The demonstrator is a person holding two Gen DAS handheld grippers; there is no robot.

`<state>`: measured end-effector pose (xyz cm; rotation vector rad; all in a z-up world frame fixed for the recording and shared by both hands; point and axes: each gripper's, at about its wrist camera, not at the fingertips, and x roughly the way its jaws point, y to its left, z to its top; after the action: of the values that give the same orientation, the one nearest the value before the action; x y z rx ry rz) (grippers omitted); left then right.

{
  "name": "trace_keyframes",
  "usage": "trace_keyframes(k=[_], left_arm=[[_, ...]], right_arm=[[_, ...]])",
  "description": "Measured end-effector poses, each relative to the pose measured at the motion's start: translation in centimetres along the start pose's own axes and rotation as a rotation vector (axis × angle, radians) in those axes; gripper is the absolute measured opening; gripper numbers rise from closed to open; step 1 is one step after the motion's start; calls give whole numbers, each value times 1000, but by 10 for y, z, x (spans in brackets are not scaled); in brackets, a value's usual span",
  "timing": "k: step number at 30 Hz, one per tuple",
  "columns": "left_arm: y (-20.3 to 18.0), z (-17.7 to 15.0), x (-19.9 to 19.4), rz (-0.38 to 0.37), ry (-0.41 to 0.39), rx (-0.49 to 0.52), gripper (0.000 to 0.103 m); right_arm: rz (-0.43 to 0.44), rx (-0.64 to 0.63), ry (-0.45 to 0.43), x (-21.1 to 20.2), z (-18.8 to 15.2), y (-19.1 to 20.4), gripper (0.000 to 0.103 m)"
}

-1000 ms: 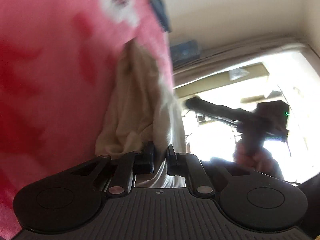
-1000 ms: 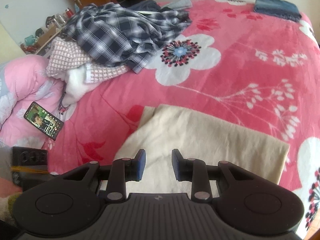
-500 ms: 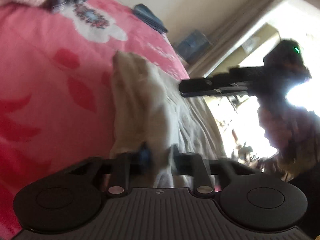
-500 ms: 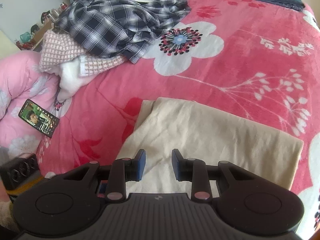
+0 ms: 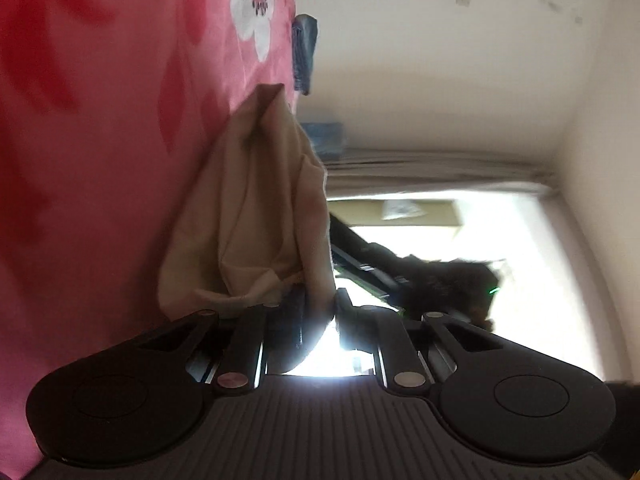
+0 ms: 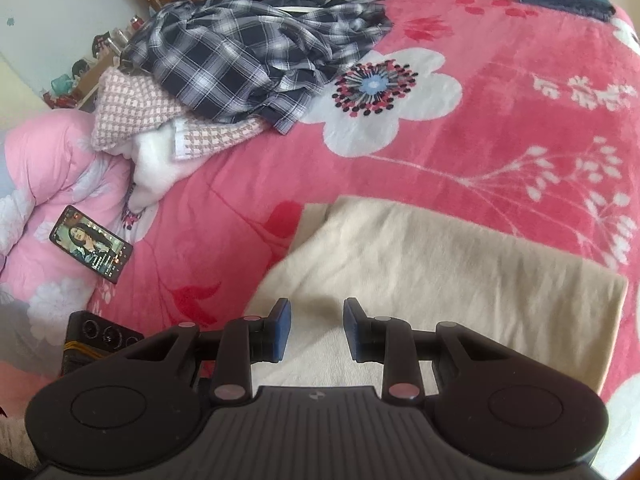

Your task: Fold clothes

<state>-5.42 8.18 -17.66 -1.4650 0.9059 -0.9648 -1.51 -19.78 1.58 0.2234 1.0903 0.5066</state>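
**Beige cloth lifted at one edge over the pink bed**

Pink floral blanket (image 6: 500, 128) covers the bed and serves as the folding surface. On it, near the front edge, lies the beige garment (image 6: 440, 272), mostly flat as a rough rectangle. A heap of plaid and checked clothes (image 6: 248, 52) sits well apart at the far side, likely waiting their turn. The left gripper (image 5: 318, 312) pinches a bunched edge of the beige cloth, raised off the blanket, probably to carry it over. The right gripper (image 6: 316, 328) hovers above the garment, jaws apart, holding nothing.
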Motion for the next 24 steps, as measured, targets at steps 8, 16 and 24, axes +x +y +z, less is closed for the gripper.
trace_keyframes(k=[8,16,24], left_arm=[[-8,3,-8,158,-5,63,43],[-76,-14,42,411,70,552,58],[-41,8,27,231,25,297,26]], right_arm=[[2,38,1,1,-3,-10,31],[2,37,0,-3,-3,-11,31],[13,-11,6,-7,6,4,33]])
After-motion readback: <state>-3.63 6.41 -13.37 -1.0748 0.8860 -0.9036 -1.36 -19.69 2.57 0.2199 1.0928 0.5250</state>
